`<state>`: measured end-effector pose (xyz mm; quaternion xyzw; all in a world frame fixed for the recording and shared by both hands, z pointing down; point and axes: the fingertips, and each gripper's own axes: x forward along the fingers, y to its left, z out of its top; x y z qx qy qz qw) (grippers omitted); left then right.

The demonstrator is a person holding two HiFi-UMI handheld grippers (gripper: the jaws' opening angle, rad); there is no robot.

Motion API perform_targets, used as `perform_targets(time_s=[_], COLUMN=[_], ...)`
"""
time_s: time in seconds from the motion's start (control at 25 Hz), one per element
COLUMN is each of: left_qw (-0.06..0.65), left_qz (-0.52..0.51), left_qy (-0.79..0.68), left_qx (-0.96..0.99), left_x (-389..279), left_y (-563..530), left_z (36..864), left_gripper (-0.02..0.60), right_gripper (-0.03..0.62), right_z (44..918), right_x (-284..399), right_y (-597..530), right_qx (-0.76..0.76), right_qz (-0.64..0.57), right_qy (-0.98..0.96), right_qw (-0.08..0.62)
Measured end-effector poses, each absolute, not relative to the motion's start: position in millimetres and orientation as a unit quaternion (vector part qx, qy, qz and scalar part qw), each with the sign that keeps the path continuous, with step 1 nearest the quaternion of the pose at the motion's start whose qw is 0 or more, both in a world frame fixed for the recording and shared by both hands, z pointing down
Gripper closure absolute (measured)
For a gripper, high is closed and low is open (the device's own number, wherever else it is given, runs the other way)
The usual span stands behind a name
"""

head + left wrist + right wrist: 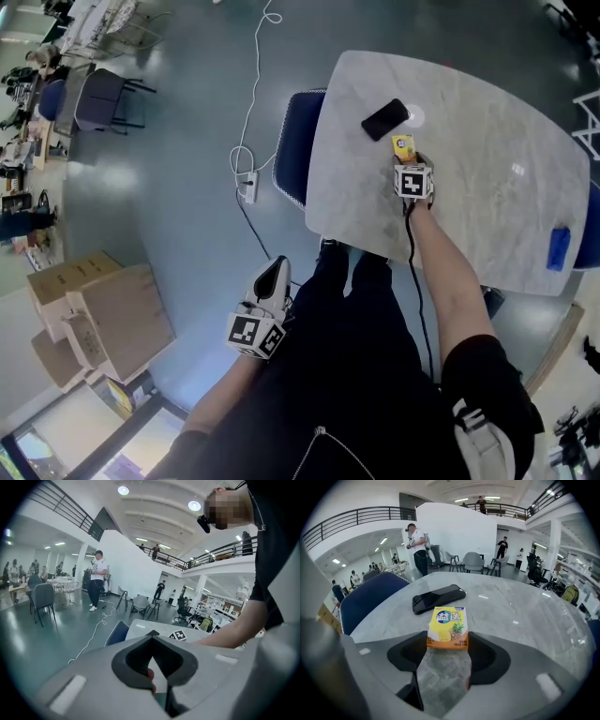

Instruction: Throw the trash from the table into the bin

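A yellow box with a pineapple picture (403, 146) (446, 627) lies flat on the marble table (487, 169) (520, 616). My right gripper (406, 159) (446, 642) is low over the table, and its two jaws press against the sides of the box's near end. My left gripper (273, 274) (151, 660) hangs beside the person's left leg, away from the table, jaws together and holding nothing. No bin shows in any view.
A black phone (385, 119) (439, 598) lies just beyond the box. A blue item (559, 248) sits near the table's right edge. A blue chair (292, 150) (370, 592) stands at the table's left side. A white cable and power strip (248, 186) and cardboard boxes (103, 319) are on the floor.
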<state>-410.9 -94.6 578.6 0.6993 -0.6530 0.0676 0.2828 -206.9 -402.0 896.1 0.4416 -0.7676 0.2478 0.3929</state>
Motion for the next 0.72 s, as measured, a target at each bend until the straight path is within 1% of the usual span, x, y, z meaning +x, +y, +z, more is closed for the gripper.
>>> perform_targets(time_s=[0.16,0.36,0.52,0.72], left_qw=[0.274,0.255,0.217,0.176], left_qz=[0.058,0.044,0.022,0.001], left_qy=[-0.642,-0.613,-0.567,-0.52], left_qx=[0.714,0.746,0.794,0.836], left_x=[-413.3,-406.4,-372.9,-337.4], left_y=[-97.6,-110.7,-147.5,-177.0], left_z=[572.1,569.2,551.4,516.0], left_gripper=[0.581,0.581,0.581,0.581], right_gripper=[0.292,0.292,0.292,0.292], right_z=[858.8,782.0,680.4,554.2], right_x=[-208.6,-212.5,-195.1,-193.4], right_y=[-378.1,-329.3,-309.1,-266.9], right_qx=[0.457,0.464,0.466,0.457], right_qz=[0.259,0.277,0.263,0.204], right_qy=[-0.785,-0.806,-0.826,-0.859], right_qw=[0.329,0.242,0.175,0.108])
